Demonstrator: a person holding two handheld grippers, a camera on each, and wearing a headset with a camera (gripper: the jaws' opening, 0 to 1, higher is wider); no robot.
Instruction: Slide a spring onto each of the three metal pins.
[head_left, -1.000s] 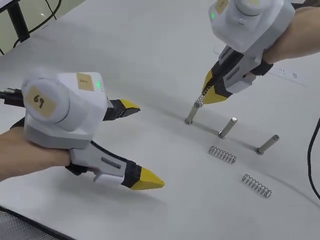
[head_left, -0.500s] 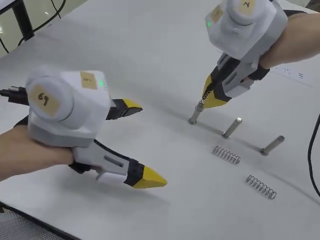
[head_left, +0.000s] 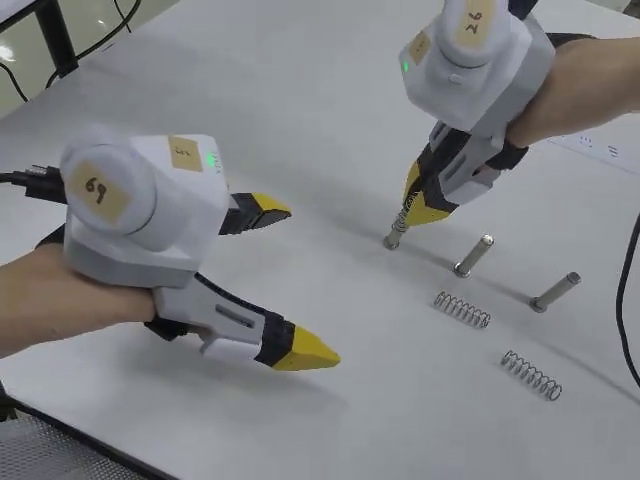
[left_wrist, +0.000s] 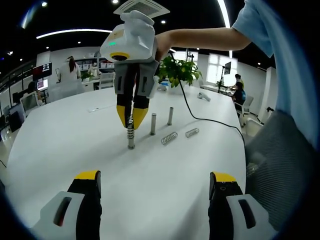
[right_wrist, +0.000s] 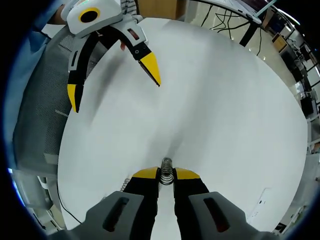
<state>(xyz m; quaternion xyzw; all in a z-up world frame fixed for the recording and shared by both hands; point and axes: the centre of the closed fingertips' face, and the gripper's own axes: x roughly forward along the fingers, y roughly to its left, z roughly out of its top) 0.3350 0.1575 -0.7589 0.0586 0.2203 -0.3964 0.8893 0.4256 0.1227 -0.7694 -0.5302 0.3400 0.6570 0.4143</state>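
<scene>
Three metal pins stand on the white table: the left pin (head_left: 393, 239), the middle pin (head_left: 473, 256) and the right pin (head_left: 555, 292). My right gripper (head_left: 413, 212) is shut on a spring (head_left: 403, 217), which sits over the top of the left pin. The right gripper view shows that spring (right_wrist: 166, 175) pinched between the yellow fingertips. From the left gripper view, the spring (left_wrist: 131, 126) covers the upper part of the pin (left_wrist: 131, 141). Two loose springs (head_left: 462, 309) (head_left: 531, 374) lie flat in front of the other pins. My left gripper (head_left: 282, 280) hovers open at the left.
A black cable (head_left: 627, 310) runs along the table's right edge. A power strip (head_left: 600, 152) lies behind the right hand. In the left gripper view a potted plant (left_wrist: 181, 75) stands at the far end of the table and several people sit in the office behind.
The right gripper has pushed the spring lower on the left pin, so less bare pin shows. The head camera has shifted slightly. The left gripper stays open.
</scene>
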